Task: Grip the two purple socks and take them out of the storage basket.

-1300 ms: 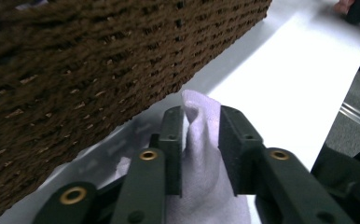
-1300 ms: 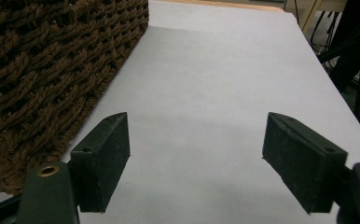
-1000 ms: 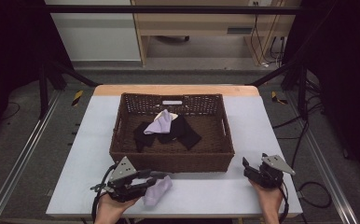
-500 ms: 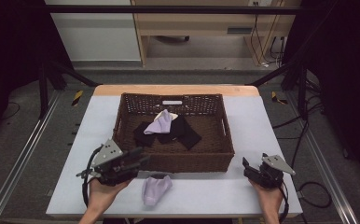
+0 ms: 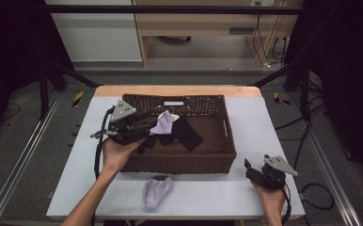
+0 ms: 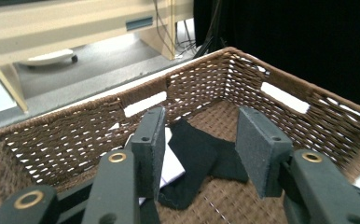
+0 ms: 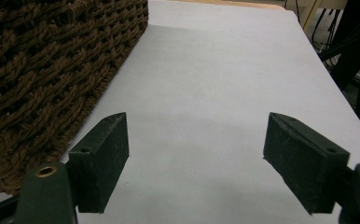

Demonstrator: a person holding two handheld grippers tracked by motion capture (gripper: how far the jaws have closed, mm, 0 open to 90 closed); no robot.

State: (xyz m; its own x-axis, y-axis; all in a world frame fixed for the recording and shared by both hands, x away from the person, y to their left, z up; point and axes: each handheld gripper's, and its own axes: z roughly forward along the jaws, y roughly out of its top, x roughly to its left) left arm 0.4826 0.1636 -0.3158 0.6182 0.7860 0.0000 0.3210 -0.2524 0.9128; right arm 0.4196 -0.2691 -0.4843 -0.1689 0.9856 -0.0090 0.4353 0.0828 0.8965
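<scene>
Lavender sock [image 5: 157, 190] lies on the table [image 5: 208, 195] before the wicker basket [image 5: 179, 162]; left gripper [image 5: 144, 133] (jaws just opening, empty) over it, right gripper [image 5: 248, 168] spread.

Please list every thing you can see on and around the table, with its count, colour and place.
basket: 1, brown wicker, middle of the table
black cloth: 1, black, inside the basket
lilac cloth in basket: 1, pale lilac, on the black cloth
lilac cloth on table: 1, pale lilac, in front of the basket
table: 1, white top with a wooden far edge
left gripper: 1, black, jaws open and empty, over the basket's left side
right gripper: 1, black, jaws open and empty, over the table's right front corner
</scene>
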